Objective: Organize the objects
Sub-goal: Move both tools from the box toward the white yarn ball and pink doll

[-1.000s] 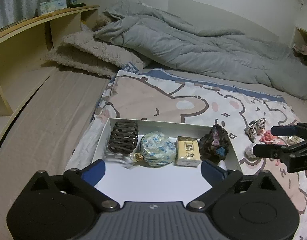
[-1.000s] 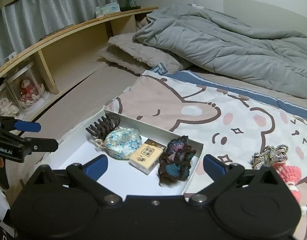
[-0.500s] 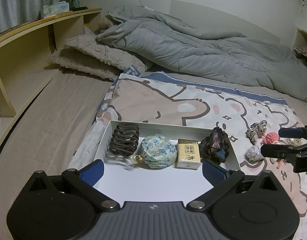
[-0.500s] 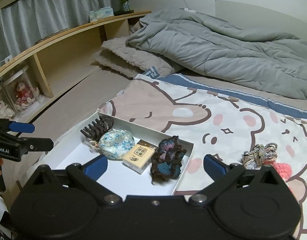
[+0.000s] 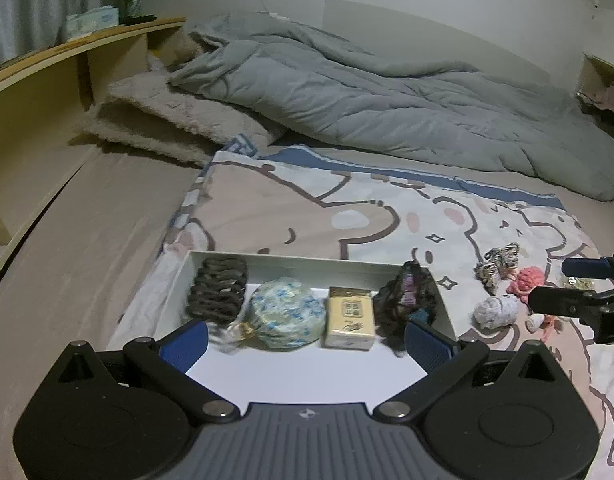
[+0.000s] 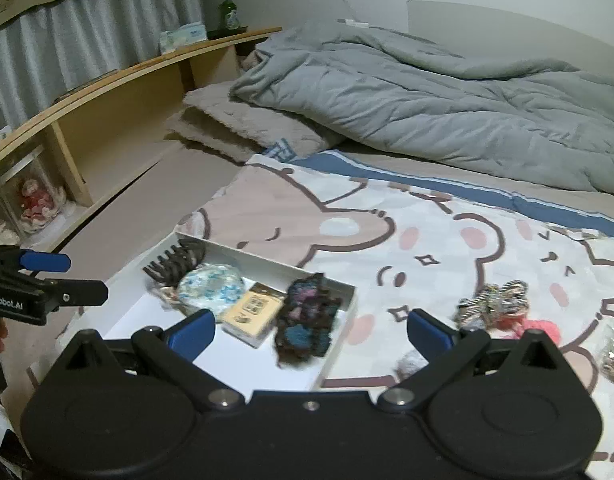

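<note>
Both grippers, the left gripper point(image 5: 305, 338) and the right gripper point(image 6: 311, 330), we see with fingers spread wide and nothing between them. In the lower centre of the left wrist view lies the white tray point(image 5: 307, 268), holding along its far wall, from left to right, a brown hair claw point(image 5: 217, 292), a blue floral pouch point(image 5: 285, 312), a small yellow box point(image 5: 350, 316) and a dark crocheted scrunchie point(image 5: 407, 300). To the right of the tray, on the cartoon-print blanket point(image 5: 307, 208), we find a braided hair tie point(image 5: 501, 264), a pink knitted piece point(image 5: 527, 280) and a whitish ball-like item point(image 5: 497, 312). At the upper right lies a grey duvet point(image 5: 387, 104).
</note>
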